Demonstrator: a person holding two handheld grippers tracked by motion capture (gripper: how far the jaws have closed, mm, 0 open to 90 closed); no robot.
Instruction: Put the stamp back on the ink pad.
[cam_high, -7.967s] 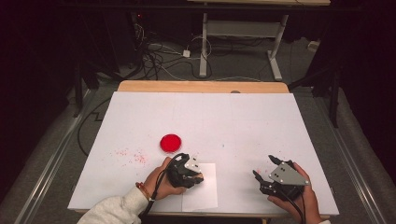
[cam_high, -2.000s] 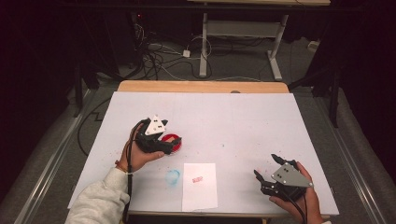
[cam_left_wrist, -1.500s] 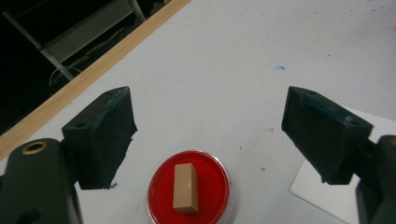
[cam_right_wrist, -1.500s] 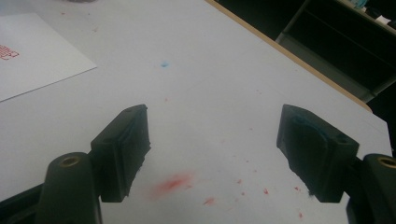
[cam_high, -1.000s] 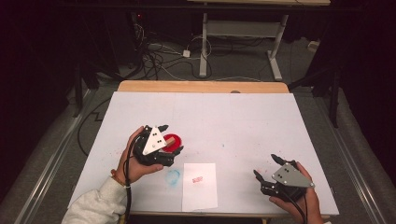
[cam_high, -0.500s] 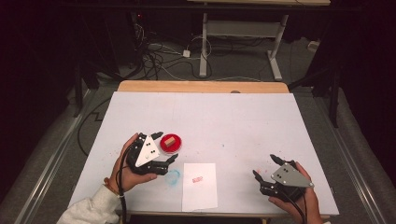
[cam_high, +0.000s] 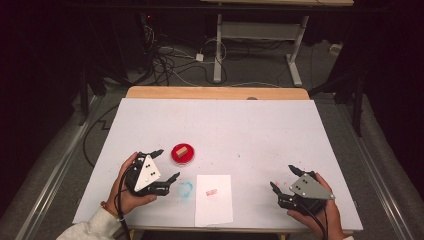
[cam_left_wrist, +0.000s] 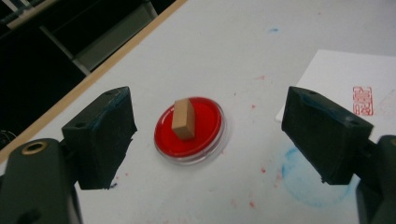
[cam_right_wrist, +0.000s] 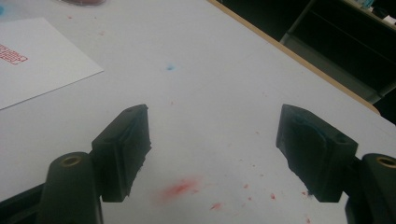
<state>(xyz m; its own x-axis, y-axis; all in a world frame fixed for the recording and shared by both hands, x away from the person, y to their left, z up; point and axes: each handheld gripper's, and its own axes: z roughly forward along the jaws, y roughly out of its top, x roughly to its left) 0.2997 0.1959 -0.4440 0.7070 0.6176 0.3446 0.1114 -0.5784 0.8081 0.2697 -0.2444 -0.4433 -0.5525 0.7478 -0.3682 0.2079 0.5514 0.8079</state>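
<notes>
Ample bare table (cam_high: 260, 130) beyond stamp (cam_high: 181, 150)

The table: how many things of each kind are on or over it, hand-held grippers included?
Grippers: 2, the left gripper and the right gripper, both open
Red ink pads: 1, the ink pad
Wooden stamps: 1, the stamp standing on the ink pad
Paper sheets: 1, the paper bearing a red print
Total: 5

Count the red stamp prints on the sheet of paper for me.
1. A single red stamp print sits near the middle of the paper, below and right of the ink pad where the wooden stamp rests.
</notes>
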